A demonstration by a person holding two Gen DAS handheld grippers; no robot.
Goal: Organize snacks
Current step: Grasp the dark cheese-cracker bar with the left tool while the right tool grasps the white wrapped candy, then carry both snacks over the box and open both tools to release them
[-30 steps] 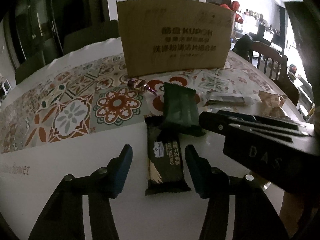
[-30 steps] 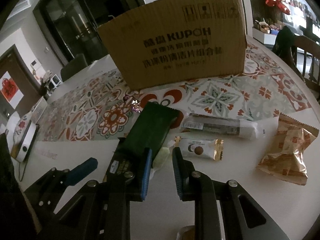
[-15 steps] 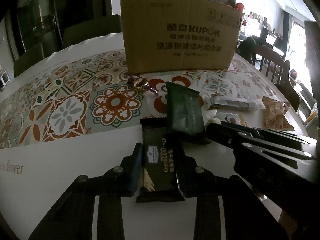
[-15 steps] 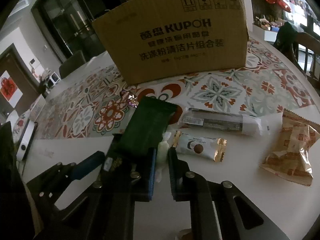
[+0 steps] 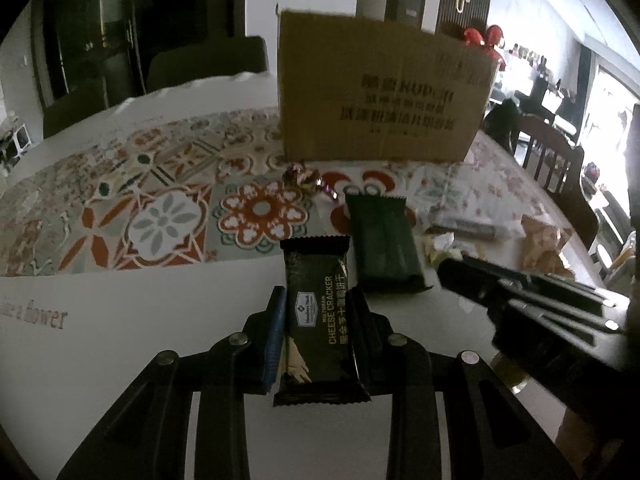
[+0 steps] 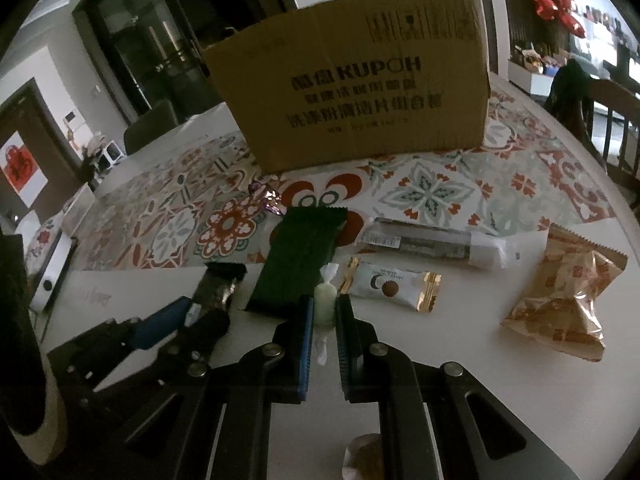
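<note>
Right now my left claw [image 5: 316, 336] is closed on the dark cheese cracker pack [image 5: 318, 320], pinching its long sides w/ the pack lying flat on the tabletop [image 5: 140, 312]. Right claw [image 6: 323, 320] is nearly shut around a small pale green candy [image 6: 323, 304], pads against its sides; twisted wrapper ends stick out front & back. Cracker pack: light, slick film, brittle contents I'd guess, so mid-body grip, gentle squeeze. Candy looks tiny & light, prob firm; hold the body, not the twists. Cardboard box [image 6: 352, 80] stands behind, green packet [image 6: 300, 256] btwn the two claws, other snacks lie to the right.
</note>
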